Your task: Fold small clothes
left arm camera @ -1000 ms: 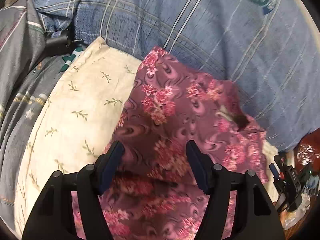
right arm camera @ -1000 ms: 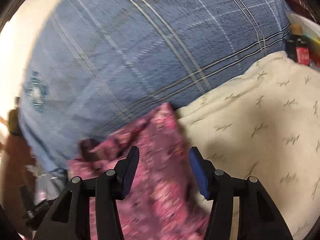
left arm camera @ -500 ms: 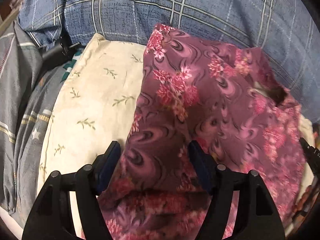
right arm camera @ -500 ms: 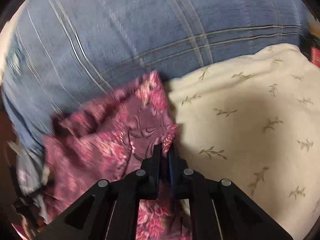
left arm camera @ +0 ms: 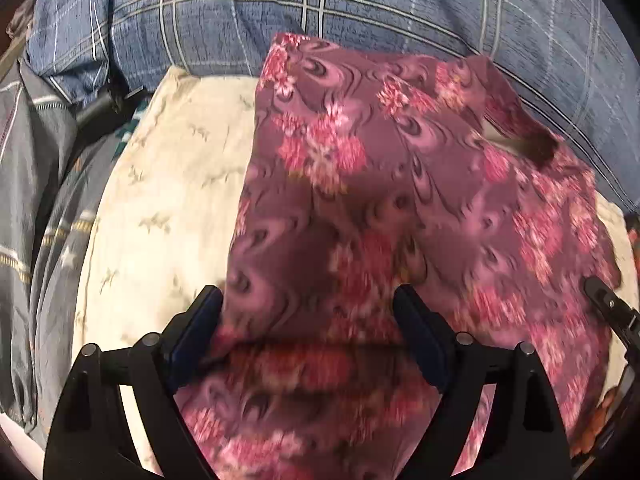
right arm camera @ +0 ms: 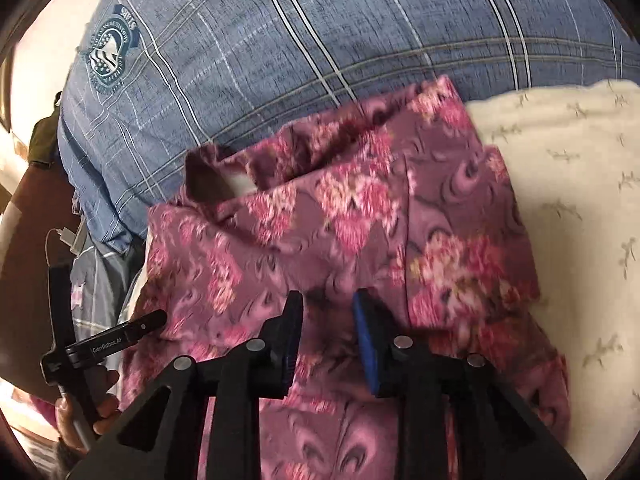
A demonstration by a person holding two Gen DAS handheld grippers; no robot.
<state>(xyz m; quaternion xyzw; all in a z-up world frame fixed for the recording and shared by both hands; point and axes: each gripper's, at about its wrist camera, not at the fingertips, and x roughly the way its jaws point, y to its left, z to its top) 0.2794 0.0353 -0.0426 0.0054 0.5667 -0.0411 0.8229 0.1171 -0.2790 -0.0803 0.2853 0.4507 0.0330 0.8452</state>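
A small purple garment with pink flowers [left arm camera: 380, 200] lies partly folded on a cream pillow [left arm camera: 168, 208]. It also shows in the right wrist view [right arm camera: 340, 220]. My left gripper [left arm camera: 308, 300] is open, its fingers wide apart just above the garment's near fold. My right gripper [right arm camera: 326, 304] is open by a small gap and hovers over the garment's middle. The other gripper's black finger tip [right arm camera: 148, 320] shows at the garment's left edge in the right wrist view.
A blue plaid blanket [left arm camera: 360, 12] lies behind the pillow, with a crest badge [right arm camera: 110, 54] in the right wrist view. Grey striped bedding [left arm camera: 40, 200] lies to the left. The cream pillow extends right of the garment [right arm camera: 580, 200].
My right gripper closed on the garment's edge half a second ago, then opened and now sits over its middle. The garment's flap has been laid over. My left gripper moved closer.
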